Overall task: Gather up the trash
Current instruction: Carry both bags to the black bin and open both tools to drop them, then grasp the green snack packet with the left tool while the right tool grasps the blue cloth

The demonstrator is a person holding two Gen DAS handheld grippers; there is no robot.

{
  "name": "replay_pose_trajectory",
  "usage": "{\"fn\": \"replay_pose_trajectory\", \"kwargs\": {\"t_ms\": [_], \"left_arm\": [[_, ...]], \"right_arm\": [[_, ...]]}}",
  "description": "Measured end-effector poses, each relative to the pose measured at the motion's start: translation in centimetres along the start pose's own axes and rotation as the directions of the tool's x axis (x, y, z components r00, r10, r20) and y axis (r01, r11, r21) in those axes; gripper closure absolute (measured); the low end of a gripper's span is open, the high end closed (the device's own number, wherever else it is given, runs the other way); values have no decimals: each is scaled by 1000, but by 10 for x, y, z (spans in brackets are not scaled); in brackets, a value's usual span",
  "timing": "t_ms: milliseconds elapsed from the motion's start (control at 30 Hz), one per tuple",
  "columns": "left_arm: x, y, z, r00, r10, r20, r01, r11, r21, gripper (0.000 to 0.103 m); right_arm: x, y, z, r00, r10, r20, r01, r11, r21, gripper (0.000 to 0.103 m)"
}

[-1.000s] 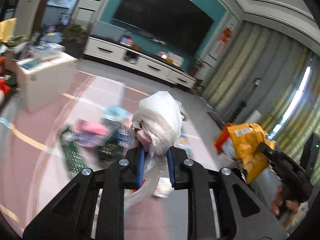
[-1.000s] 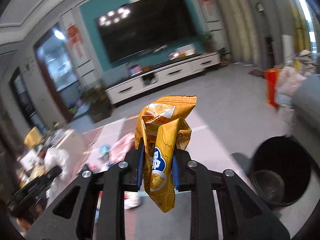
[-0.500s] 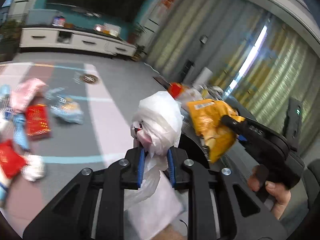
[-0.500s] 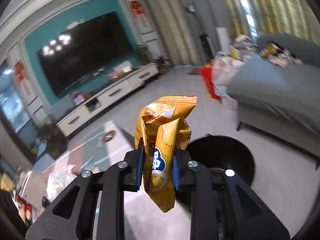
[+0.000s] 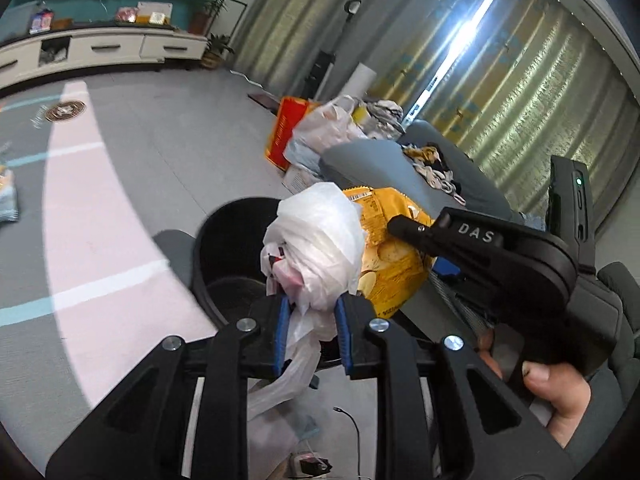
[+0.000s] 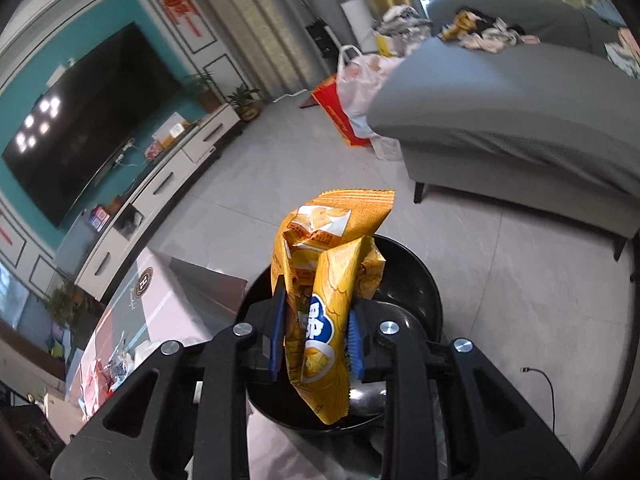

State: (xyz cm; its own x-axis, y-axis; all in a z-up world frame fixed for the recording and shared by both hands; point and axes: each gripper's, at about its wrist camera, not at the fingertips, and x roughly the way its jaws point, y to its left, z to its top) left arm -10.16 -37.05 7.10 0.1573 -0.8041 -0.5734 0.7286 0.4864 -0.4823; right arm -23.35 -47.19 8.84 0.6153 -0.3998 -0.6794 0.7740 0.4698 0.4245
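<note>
1. Both views have swung from the littered floor to the black trash bin (image 6: 416,280), now directly below.
2. Left hand-held gripper (image 5: 310,322) clamps a white plastic bag (image 5: 320,248).
3. Right hand-held gripper (image 6: 316,330) clamps a yellow chip bag (image 6: 320,292) over the bin mouth.
4. Release looks due next.

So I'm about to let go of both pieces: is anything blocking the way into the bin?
Nothing visible. The round black bin sits open below the yellow crisp packet in the right gripper and the white plastic bag in the left gripper.
</note>
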Motion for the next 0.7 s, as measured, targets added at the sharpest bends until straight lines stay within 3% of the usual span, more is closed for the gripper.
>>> {"fn": "replay_pose_trajectory", "kwargs": {"t_ms": [167,200,233,333,500,700], "left_arm": [[24,1,1,999,-14,-51,13,1000,-12,72],[26,2,0,999,-7,-51,7,1000,-11,59],[27,1,0,999,-4,-50,4,1000,-11,39],[19,3,1,1000,11,-12,-11,1000,-20,15],[-13,12,4,999,30,36,-29,999,-44,5],[-68,33,10,989,114,98,-106,991,-87,3]], "right_arm": [[8,-9,2,999,-22,-31,23,1000,19,66],[6,-9,2,999,-22,-26,22,1000,19,61],[3,-9,2,1000,-19,-17,19,1000,22,54],[-5,-6,2,1000,-7,7,7,1000,18,40],[-21,8,3,999,17,51,-16,1000,-20,27],[-39,45,-3,994,64,92,-54,993,-104,17]]}}
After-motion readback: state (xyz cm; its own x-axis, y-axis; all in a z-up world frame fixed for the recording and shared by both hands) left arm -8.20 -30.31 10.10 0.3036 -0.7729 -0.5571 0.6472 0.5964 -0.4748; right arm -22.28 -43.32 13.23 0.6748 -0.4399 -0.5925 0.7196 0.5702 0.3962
